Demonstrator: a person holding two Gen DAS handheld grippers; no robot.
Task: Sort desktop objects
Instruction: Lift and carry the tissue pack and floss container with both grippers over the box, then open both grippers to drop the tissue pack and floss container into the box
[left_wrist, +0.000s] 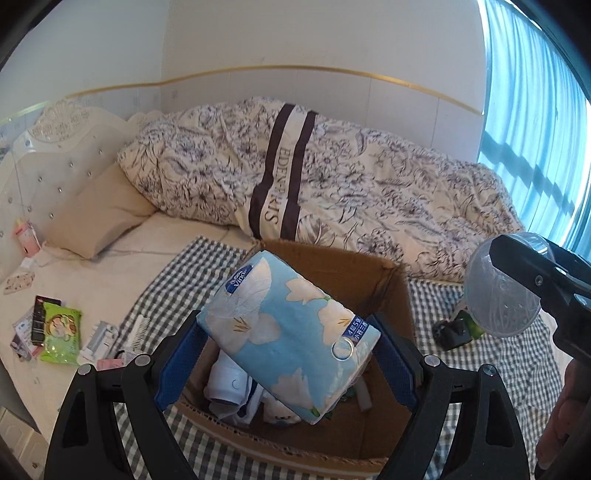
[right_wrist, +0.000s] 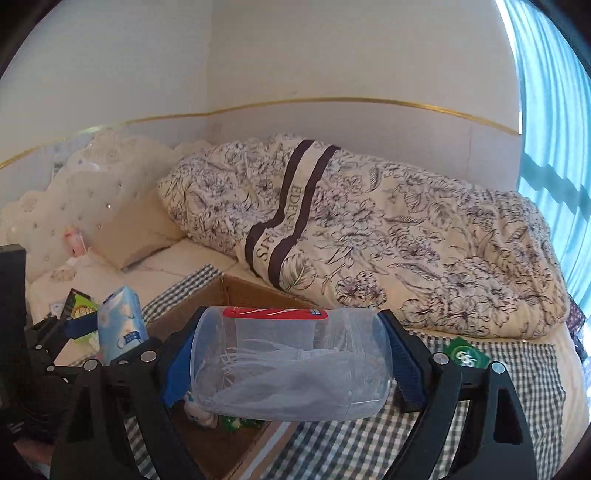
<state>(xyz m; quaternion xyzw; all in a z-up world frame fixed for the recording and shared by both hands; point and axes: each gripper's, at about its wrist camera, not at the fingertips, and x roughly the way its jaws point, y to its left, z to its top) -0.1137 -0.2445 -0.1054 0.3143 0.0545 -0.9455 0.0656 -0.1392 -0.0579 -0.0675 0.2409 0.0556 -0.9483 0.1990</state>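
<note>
The left gripper pinches a tissue pack tilted over the cardboard box; the right gripper pinches a clear jar, which may slip sideways

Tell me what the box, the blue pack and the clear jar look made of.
Box: brown corrugated cardboard, matte; fluting shows along its cut rim. Pack: tissue in thin printed plastic film, slightly glossy and wrinkled. Jar: clear plastic, smooth and see-through, with a red lid; rigid or flexible is unclear.
</note>
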